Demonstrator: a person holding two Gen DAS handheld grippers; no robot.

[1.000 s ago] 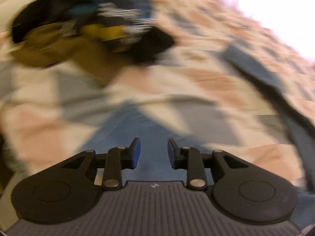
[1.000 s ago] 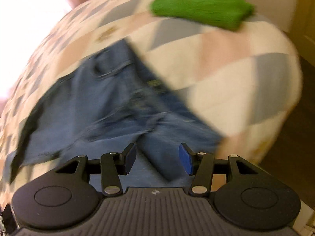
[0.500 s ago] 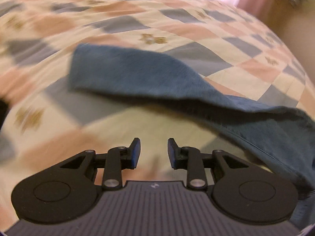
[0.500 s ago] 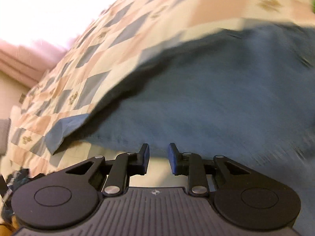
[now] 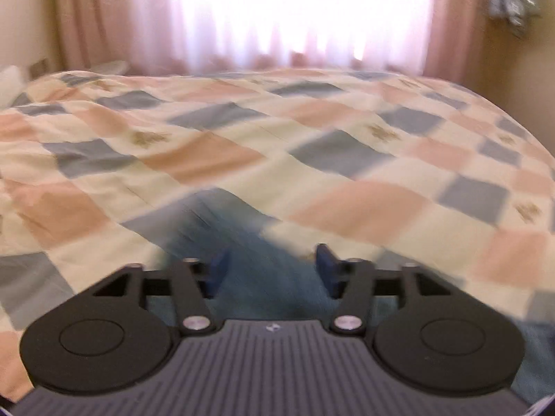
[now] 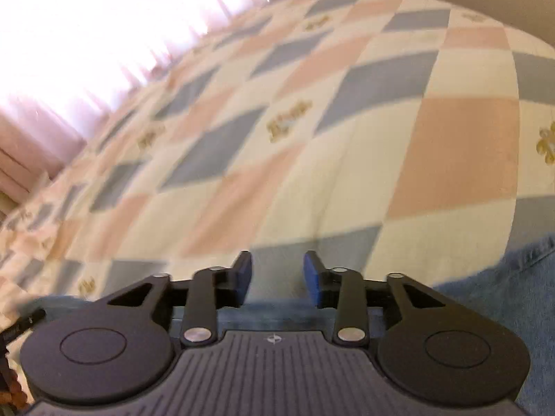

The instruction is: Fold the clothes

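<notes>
Where the quilt [image 5: 215,159] fills the left wrist view, the left gripper [image 5: 270,270] hangs with fingers spread, blurred jeans [image 5: 256,277] lying between and below them. Right gripper [image 6: 276,277]: fingers parted, nothing held, over the jeans' edge [image 6: 513,294] on the quilt.

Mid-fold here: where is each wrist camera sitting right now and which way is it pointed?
Left wrist: low over the bed, facing the curtained window; open left gripper over blurred jeans.
Right wrist: low and tilted, facing across the quilt; open right gripper, jeans at lower right.
Shared: the checkered quilt, the denim, the bright window.
</notes>
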